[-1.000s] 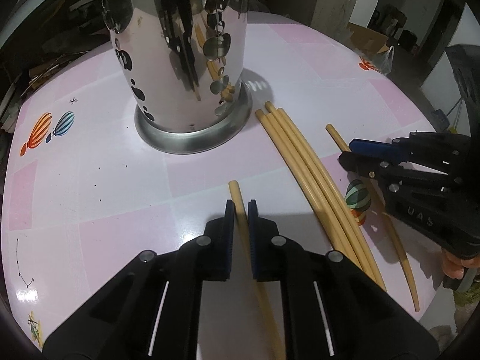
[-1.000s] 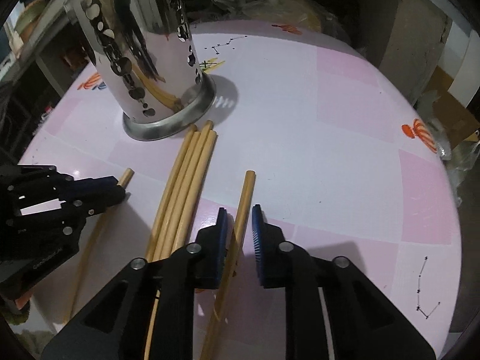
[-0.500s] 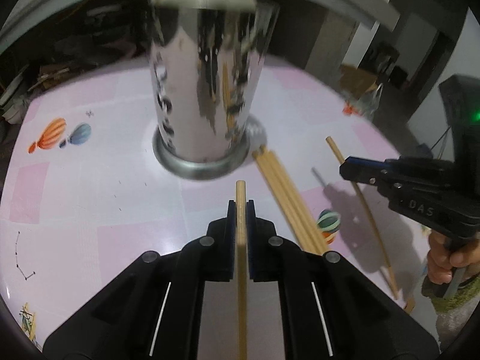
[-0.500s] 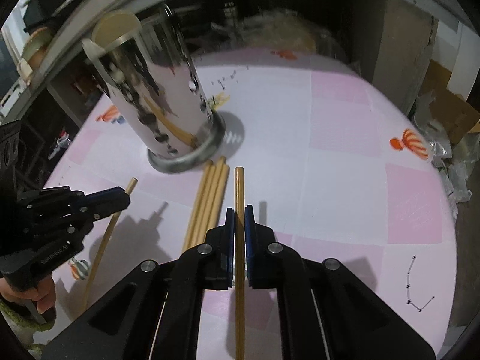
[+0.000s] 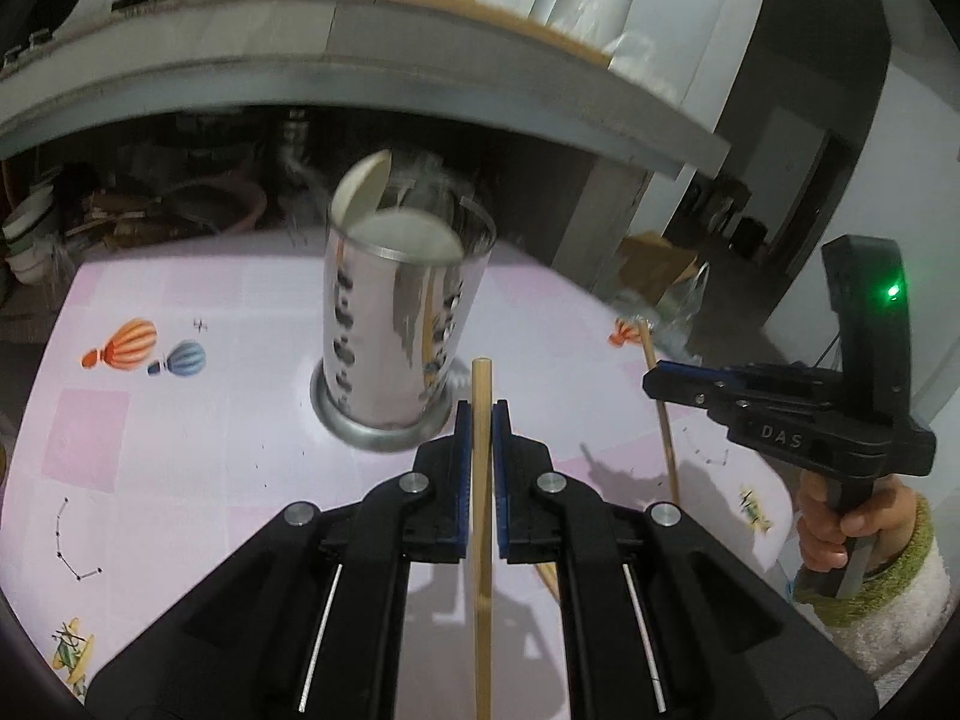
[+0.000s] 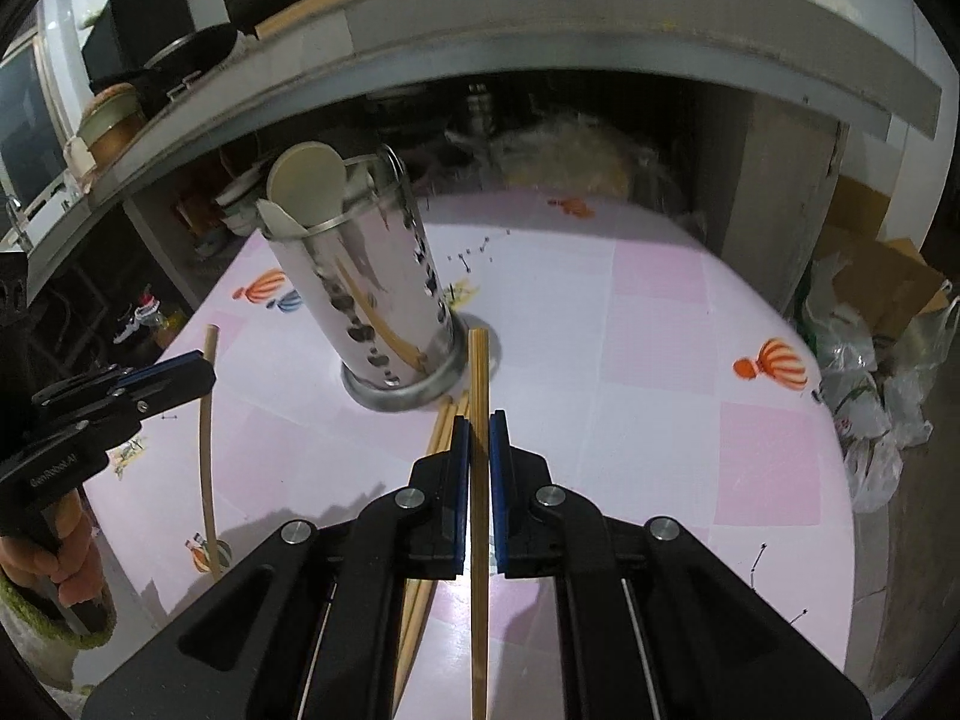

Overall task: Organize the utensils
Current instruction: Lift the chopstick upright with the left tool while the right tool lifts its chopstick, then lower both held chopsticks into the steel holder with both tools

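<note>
A shiny perforated steel utensil holder (image 5: 403, 336) stands on the pink table (image 5: 180, 420), with a pale spoon head sticking out of its top; it also shows in the right wrist view (image 6: 366, 294). My left gripper (image 5: 481, 414) is shut on a wooden chopstick (image 5: 482, 516), held above the table and pointing at the holder. My right gripper (image 6: 478, 426) is shut on another wooden chopstick (image 6: 478, 480), also lifted. Several more chopsticks (image 6: 441, 438) lie on the table beside the holder's base.
The right gripper shows at the right of the left wrist view (image 5: 780, 420), the left gripper at the left of the right wrist view (image 6: 90, 408). A grey shelf (image 5: 360, 102) overhangs the table's far side. Plastic bags (image 6: 870, 372) lie beyond the right edge.
Both grippers closed on a chopstick each and lifted them off the table, rising and pulling back from the holder. The remaining chopsticks stayed on the table.
</note>
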A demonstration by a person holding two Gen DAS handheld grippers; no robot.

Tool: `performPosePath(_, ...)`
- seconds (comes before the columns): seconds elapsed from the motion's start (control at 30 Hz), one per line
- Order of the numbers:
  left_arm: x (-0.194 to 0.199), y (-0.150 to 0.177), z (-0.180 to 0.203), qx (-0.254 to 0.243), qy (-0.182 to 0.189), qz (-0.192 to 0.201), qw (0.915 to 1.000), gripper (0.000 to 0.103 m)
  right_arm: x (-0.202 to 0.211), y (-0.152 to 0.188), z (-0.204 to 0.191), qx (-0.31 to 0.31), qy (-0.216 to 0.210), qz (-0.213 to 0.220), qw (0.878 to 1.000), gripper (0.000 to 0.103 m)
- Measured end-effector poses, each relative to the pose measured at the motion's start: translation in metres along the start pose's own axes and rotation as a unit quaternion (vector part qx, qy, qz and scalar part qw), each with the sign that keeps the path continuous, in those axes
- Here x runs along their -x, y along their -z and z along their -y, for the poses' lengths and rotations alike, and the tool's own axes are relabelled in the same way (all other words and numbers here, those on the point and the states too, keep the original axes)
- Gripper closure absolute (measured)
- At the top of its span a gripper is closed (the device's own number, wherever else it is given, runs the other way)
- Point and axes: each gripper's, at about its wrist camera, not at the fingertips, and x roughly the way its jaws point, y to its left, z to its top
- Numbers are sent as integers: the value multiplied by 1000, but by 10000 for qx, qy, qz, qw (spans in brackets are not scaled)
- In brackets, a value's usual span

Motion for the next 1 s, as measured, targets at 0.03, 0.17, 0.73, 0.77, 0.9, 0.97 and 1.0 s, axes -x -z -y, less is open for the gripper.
performPosePath(0.03, 6, 0, 1, -6, 22, 66, 10000, 97, 4, -1, -1, 18, 3, 39, 10000, 96)
performPosePath(0.17, 22, -3, 3, -29, 82, 310, 9995, 97, 17, -6, -7, 87, 15, 205, 9998, 96)
performPosePath(0.73, 63, -30, 12, -171, 208, 935, 9953, 98, 59, -35, -29, 467, 115, 751, 9960, 96)
performPosePath(0.77, 65, -33, 14, -202, 216, 962, 9949, 98, 62, -38, -31, 506, 118, 803, 9954, 96)
performPosePath(0.9, 73, -46, 18, -259, 264, 1056, 9937, 97, 73, -53, -36, 623, 72, 957, 9934, 96)
performPosePath(0.97, 80, -56, 21, -285, 295, 1123, 9928, 97, 82, -63, -39, 699, 48, 1065, 9918, 96)
performPosePath(1.0, 83, -61, 22, -308, 302, 1177, 9921, 98, 85, -67, -41, 736, 44, 1116, 9910, 96)
